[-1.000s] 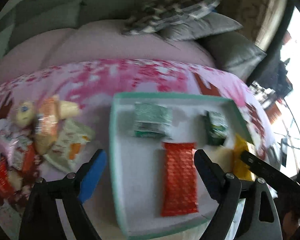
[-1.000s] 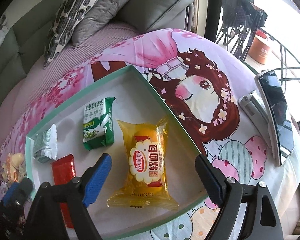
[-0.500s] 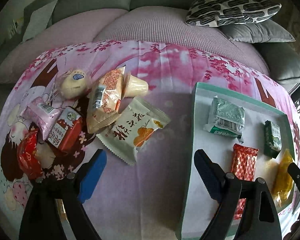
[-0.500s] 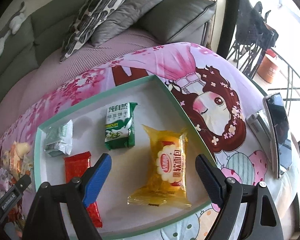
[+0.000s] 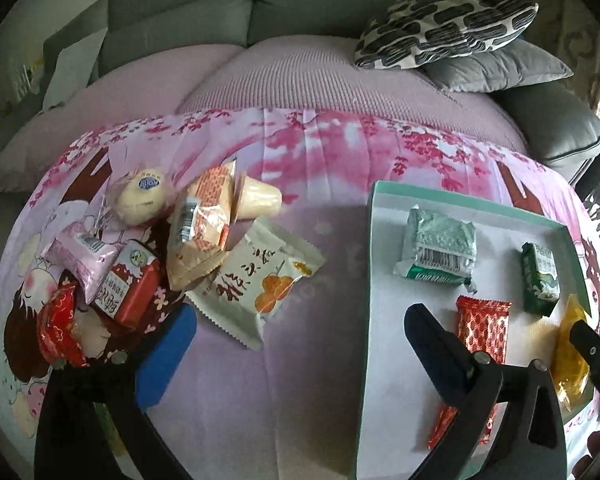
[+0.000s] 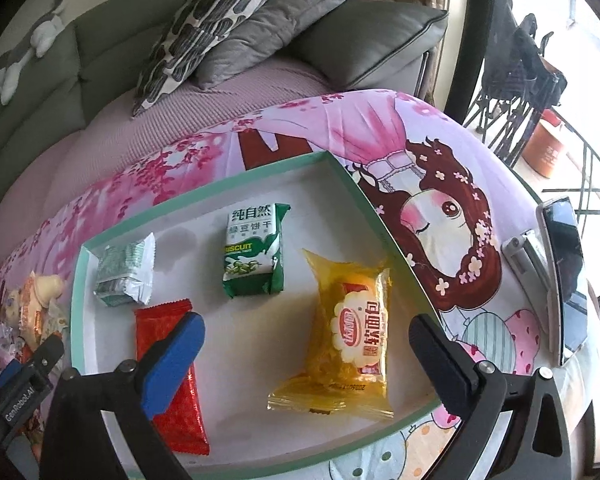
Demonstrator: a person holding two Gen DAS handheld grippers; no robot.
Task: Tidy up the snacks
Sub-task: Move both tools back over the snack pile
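A green-rimmed white tray point(image 5: 374, 240) point(image 6: 204, 192) holds a pale green foil pack point(image 5: 440, 252), a dark green biscuit pack point(image 6: 254, 252), a red pack point(image 5: 484, 332) and a yellow bread pack point(image 6: 352, 336). Left of the tray, loose snacks are piled up, among them a white packet point(image 5: 260, 280), an orange pack point(image 5: 200, 232) and a round bun point(image 5: 140, 196). My left gripper point(image 5: 300, 320) hovers over bare cloth between pile and tray, jaws opening, nothing between them. My right gripper point(image 6: 306, 324) hangs above the yellow pack, jaws opening, pads clear of it.
A phone point(image 6: 560, 264) and a small silver device point(image 6: 524, 252) lie on the pink printed tablecloth point(image 5: 340, 152) right of the tray. A sofa with a patterned cushion point(image 5: 444, 28) and grey pillows stands behind the table. The table's right edge drops off near the window.
The left wrist view has swung from over the tray to the gap beside the snack pile. Both pairs of jaws stand wider. The right gripper has rolled a little above the yellow pack.
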